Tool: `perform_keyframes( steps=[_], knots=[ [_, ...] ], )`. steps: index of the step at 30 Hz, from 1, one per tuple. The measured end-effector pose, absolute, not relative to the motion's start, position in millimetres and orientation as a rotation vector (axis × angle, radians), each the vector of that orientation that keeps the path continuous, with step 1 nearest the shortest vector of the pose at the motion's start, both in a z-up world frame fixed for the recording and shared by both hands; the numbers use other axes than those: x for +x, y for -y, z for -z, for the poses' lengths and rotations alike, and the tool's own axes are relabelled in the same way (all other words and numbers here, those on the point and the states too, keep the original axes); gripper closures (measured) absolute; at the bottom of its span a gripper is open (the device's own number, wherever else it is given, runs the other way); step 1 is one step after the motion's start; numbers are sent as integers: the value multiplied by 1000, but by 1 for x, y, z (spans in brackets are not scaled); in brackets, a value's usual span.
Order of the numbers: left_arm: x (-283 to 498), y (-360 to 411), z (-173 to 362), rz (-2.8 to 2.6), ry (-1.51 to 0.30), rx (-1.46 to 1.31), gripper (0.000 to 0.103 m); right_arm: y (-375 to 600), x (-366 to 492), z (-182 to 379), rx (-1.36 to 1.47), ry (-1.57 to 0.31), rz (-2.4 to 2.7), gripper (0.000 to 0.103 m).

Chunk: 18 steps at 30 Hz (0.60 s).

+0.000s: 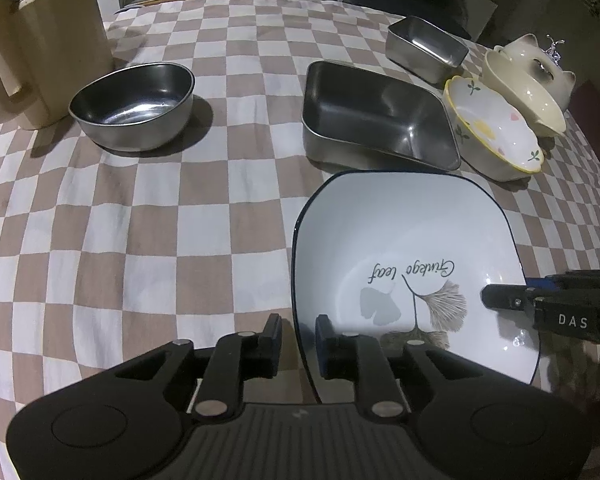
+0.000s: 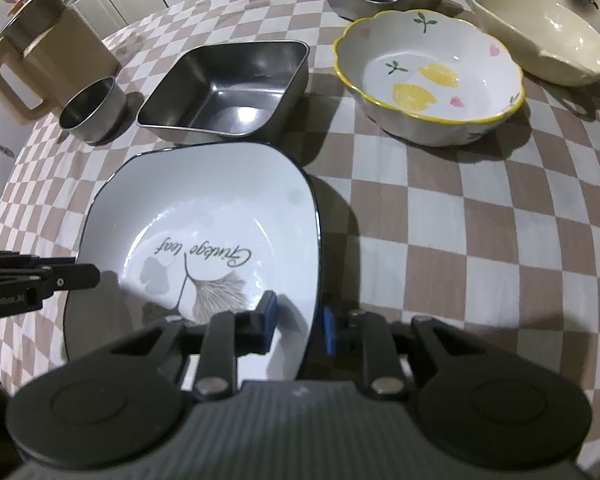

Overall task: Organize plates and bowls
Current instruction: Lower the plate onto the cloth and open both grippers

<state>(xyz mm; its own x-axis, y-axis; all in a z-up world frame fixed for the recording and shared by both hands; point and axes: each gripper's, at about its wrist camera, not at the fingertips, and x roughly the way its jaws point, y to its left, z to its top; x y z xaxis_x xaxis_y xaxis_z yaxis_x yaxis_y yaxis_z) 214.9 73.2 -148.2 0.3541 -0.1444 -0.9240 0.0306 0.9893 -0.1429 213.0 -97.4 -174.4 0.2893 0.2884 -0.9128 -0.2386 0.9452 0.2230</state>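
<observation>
Left to right, on a round table under a brown-and-white checked cloth. A beige plastic jug with a handle stands at the far left edge. Just beside it sits a round stainless-steel bowl. Near the middle lies a large square stainless-steel dish, and behind it, apart, a smaller square stainless-steel dish. To the right of the large dish stands a scalloped white ceramic bowl with a yellow rim and lemon pattern, close beside the dish though contact cannot be judged. Farthest right is a cream ceramic dish with loop handles, with a cream cat-shaped ceramic piece against it.

In the foreground, nearest both cameras, is the white square plate with a dark rim and a ginkgo-leaf print. The left gripper straddles the plate's left rim, one finger outside and one inside; its fingers stand narrow about the rim, but contact with it cannot be told. The right gripper likewise straddles the opposite rim, fingers narrow, one pad over the plate's inner face. Whether the plate rests on the cloth or is raised cannot be told.
</observation>
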Motion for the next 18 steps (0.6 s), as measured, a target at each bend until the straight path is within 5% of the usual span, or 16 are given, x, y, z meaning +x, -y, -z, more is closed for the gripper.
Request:
perform_keyframes(
  steps=[10,15,18],
  knots=[
    [213,-70,145,105,-1207,-94,58,101,205,168,27,-1194,-379,55],
    [212,-67,143,96,-1194,-81,18,105,201,161,27,-1164,-397,31],
    [211,-66,141,90,-1172,-86,5,111,200,158,35,-1144,-405,13]
  ],
)
